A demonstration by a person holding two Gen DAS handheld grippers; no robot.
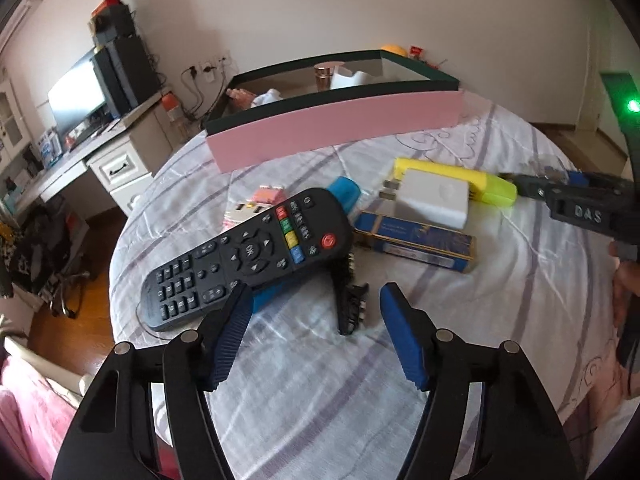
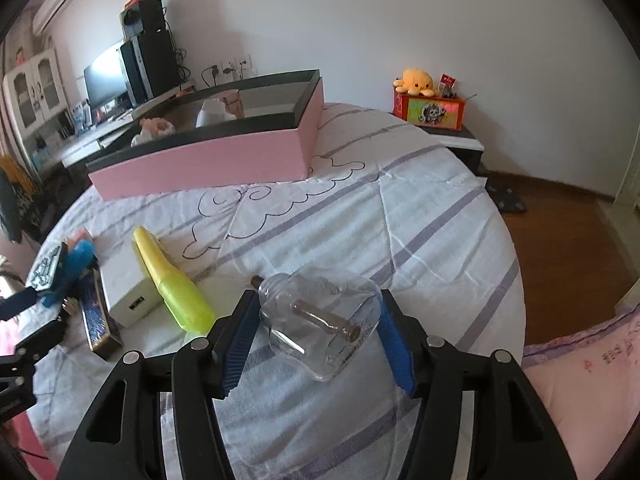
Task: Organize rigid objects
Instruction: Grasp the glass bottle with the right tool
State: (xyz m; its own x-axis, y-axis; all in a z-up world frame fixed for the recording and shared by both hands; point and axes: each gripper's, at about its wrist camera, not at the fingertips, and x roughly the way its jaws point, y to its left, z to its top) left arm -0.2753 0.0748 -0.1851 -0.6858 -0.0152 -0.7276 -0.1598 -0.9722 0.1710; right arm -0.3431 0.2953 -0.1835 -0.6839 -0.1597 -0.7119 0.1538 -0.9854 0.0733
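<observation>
My left gripper (image 1: 314, 294) is open and empty above the bed, its left finger just over the near end of a black remote control (image 1: 248, 256). A black comb-like piece (image 1: 350, 300) lies between its fingers. Behind lie a white charger (image 1: 434, 198), a yellow plastic item (image 1: 460, 180), a blue flat box (image 1: 416, 242), a blue item (image 1: 344, 192) and a pink toy (image 1: 256, 204). My right gripper (image 2: 316, 302) is shut on a clear glass bottle (image 2: 320, 320), held just above the bedspread. A pink-sided box (image 2: 208, 156) with dark rim stands at the back.
The pink box (image 1: 336, 128) holds a cup, a white object and a small pink toy. A desk with a monitor (image 1: 76, 96) stands left of the bed. A nightstand with an orange box and yellow plush (image 2: 430, 100) stands at the far right. Wooden floor lies beyond the bed's edges.
</observation>
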